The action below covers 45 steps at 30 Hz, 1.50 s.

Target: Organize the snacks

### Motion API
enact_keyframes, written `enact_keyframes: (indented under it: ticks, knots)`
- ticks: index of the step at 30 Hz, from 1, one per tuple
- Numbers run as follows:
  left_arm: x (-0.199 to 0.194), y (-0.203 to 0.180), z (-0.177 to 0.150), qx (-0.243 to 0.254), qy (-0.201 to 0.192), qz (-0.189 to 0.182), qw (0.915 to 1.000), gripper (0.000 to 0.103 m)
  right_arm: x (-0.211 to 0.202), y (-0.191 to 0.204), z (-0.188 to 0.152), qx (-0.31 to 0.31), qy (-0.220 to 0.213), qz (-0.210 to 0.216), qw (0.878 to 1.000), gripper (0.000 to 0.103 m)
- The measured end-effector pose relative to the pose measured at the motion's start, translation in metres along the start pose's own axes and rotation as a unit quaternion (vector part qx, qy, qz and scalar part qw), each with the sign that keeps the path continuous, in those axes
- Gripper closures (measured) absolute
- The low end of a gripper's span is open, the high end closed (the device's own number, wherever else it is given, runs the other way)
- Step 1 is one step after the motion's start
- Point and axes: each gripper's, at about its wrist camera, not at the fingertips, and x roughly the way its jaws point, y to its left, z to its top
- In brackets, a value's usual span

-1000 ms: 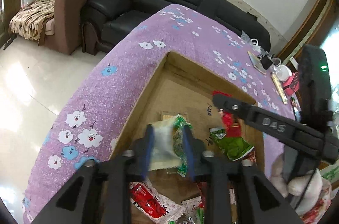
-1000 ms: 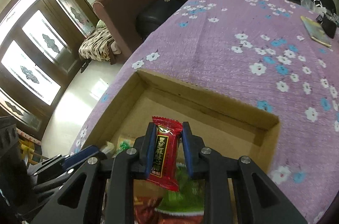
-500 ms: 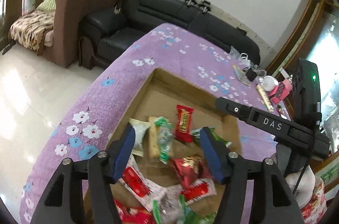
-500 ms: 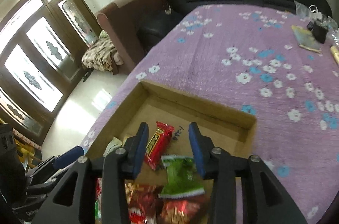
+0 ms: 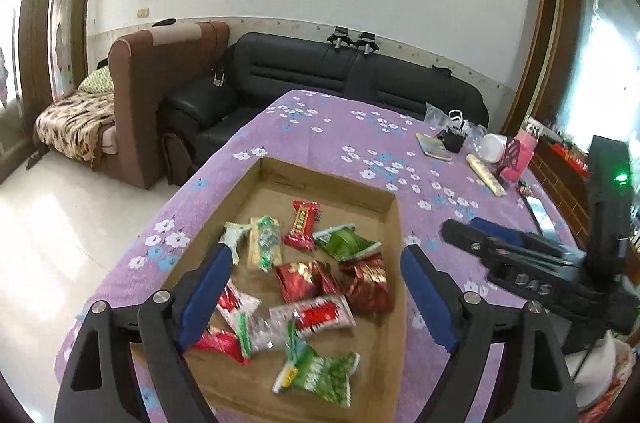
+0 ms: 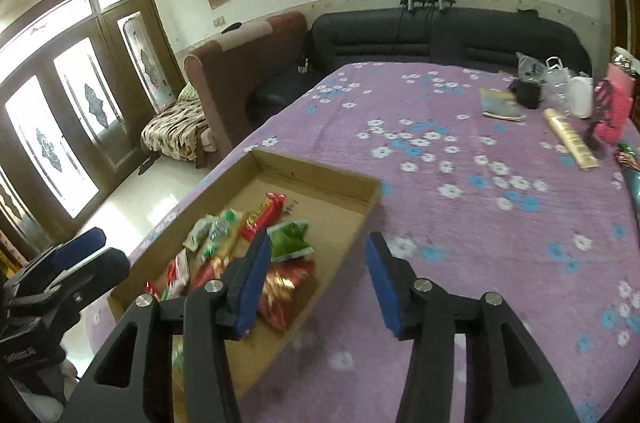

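Observation:
A shallow cardboard box (image 5: 394, 223) lies on the purple flowered table and holds several wrapped snacks. Among them are a red bar (image 5: 303, 224), a green packet (image 5: 344, 241) and a pale green-and-white packet (image 5: 262, 241). My left gripper (image 5: 316, 299) is open and empty, raised above the box. My right gripper (image 6: 318, 283) is open and empty, above the box's right wall (image 6: 352, 235). The red bar (image 6: 262, 215) and the green packet (image 6: 290, 241) also show in the right wrist view. Each gripper shows in the other's view (image 5: 520, 263), (image 6: 60, 275).
The purple tablecloth (image 6: 460, 203) stretches right of the box. At its far right lie a booklet (image 6: 500, 103), a white jar (image 6: 580, 97), a pink item (image 6: 612, 107) and a long beige box (image 6: 570, 143). A black sofa (image 5: 360, 79) and a brown armchair (image 5: 160, 87) stand behind the table.
Both grippers opened and let go: the left dropped the pale green-and-white packet, the right dropped the red bar into the box. Both have since risen and pulled back, jaws wider.

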Motion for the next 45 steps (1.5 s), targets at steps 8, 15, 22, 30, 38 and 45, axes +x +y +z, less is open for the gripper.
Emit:
enact_keyframes:
  ticks: [8, 15, 22, 30, 38, 45]
  knots:
    - [-0.020, -0.024, -0.005, 0.011, -0.010, 0.027, 0.9995, 0.012, -0.094, -0.049, 0.026, -0.020, -0.064, -0.053, 0.996, 0.054]
    - [-0.051, -0.046, -0.003, 0.033, -0.053, 0.050, 0.9968, 0.006, -0.207, -0.104, 0.081, -0.018, -0.155, -0.136, 0.978, 0.048]
    - [-0.073, -0.054, 0.000, 0.042, -0.085, 0.066, 0.9933, 0.002, -0.275, -0.123, 0.102, -0.042, -0.199, -0.212, 0.956, 0.037]
    - [-0.074, -0.056, -0.006, 0.043, -0.080, 0.065, 0.9937, 0.001, -0.215, -0.107, 0.061, -0.051, -0.125, -0.166, 0.977, 0.035]
    - [-0.062, -0.044, -0.016, 0.030, -0.068, 0.068, 0.9950, 0.001, -0.098, -0.058, -0.008, -0.057, -0.016, -0.073, 0.996, 0.035]
    - [-0.101, -0.045, -0.026, 0.048, -0.196, 0.136, 0.9699, 0.001, -0.032, 0.001, -0.050, -0.065, 0.044, -0.009, 0.997, 0.035]
